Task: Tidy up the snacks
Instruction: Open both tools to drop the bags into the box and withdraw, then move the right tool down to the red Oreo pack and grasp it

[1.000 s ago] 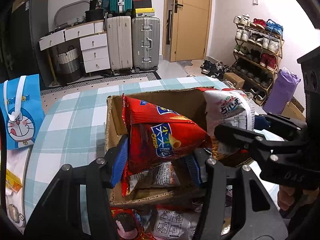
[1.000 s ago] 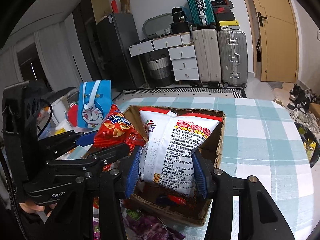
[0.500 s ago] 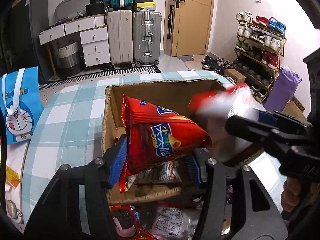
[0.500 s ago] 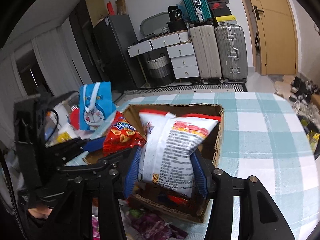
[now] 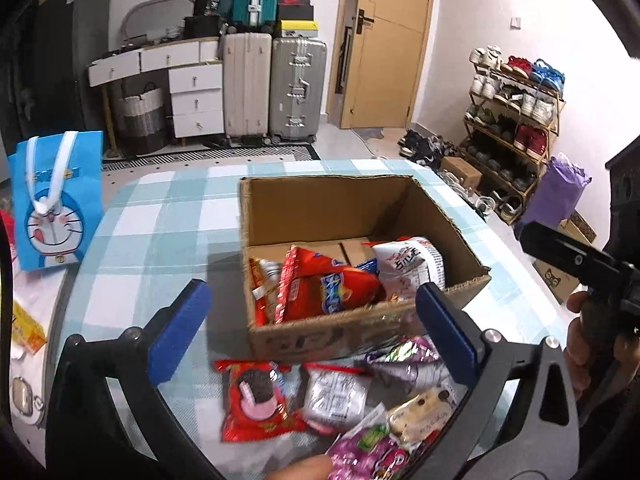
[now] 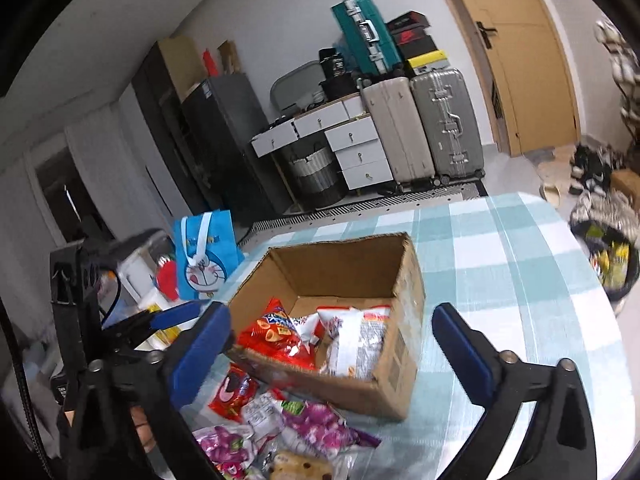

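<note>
While both grippers hang over the checked table point(image 5: 160, 216):
Left gripper point(image 5: 316, 332): jaws just sprung wide, nothing between them.
Right gripper point(image 6: 332, 344): likewise wide apart, holding nothing.
Red chip bag point(image 5: 324, 288): lies inside the cardboard box point(image 5: 320, 200).
White bag point(image 5: 412, 264): inside the box, beside the red one.
Loose snacks point(image 5: 332, 396): on the table, in front of the box.

The left gripper point(image 5: 314, 322), jaws just sprung wide and empty, hovers before the brown cardboard box point(image 5: 360, 332); a red crisp bag point(image 5: 324, 288) lies inside.
</note>
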